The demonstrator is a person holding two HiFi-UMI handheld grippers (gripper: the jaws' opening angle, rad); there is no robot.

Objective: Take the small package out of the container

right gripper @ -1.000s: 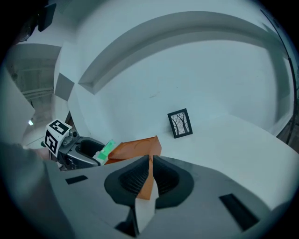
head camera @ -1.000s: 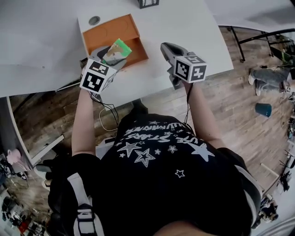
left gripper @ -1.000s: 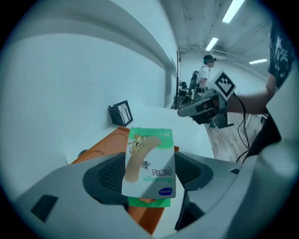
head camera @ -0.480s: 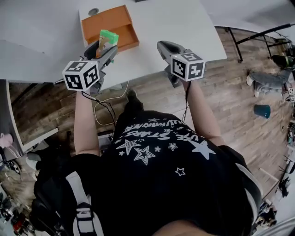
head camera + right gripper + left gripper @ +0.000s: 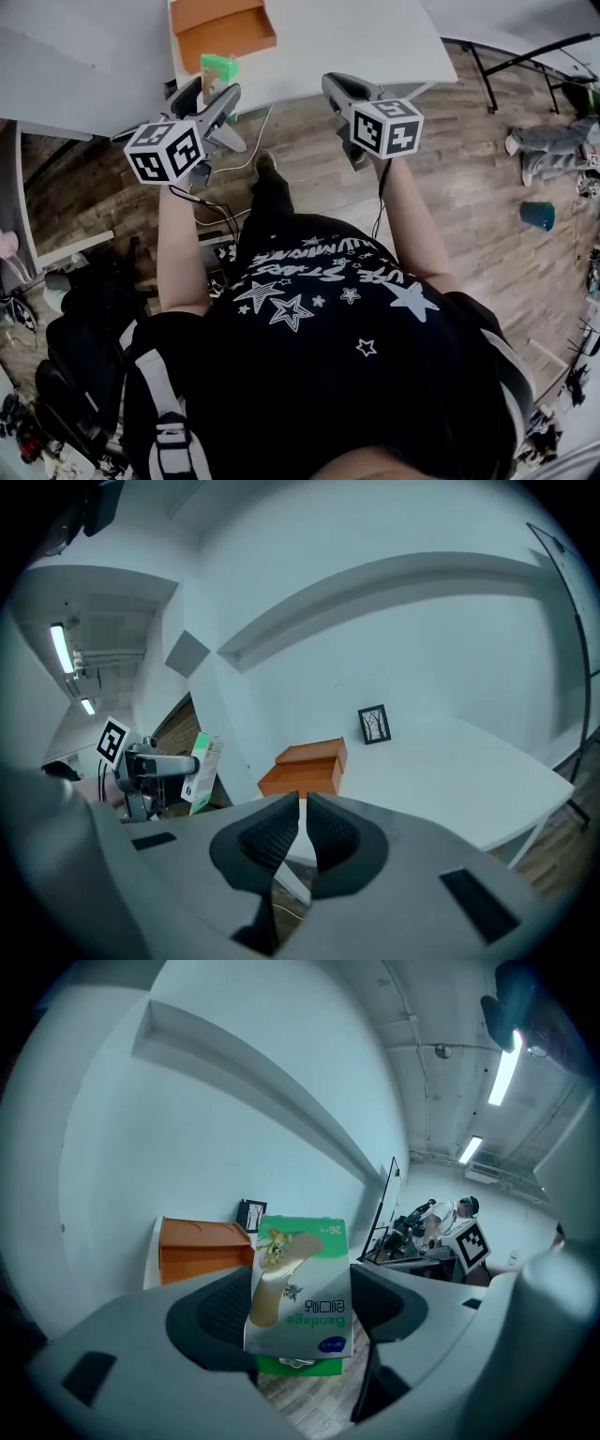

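Off the white table [image 5: 356, 37] now: my left gripper [image 5: 302, 1309], clamped on the bandage box [image 5: 302, 1269], just cleared the orange container [image 5: 225, 26], so basically done. My right gripper [image 5: 302, 808] is closed on nothing.

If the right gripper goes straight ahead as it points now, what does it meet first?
Probably the white table, near its edge; the orange container stands farther on. Depth is unclear.

We read "Bandage" upside down on the green box [image 5: 300, 1283], Korean characters beside it, and digits showing as "26" at its corner. The shirt [image 5: 319, 281] lettering stays unclear to us.
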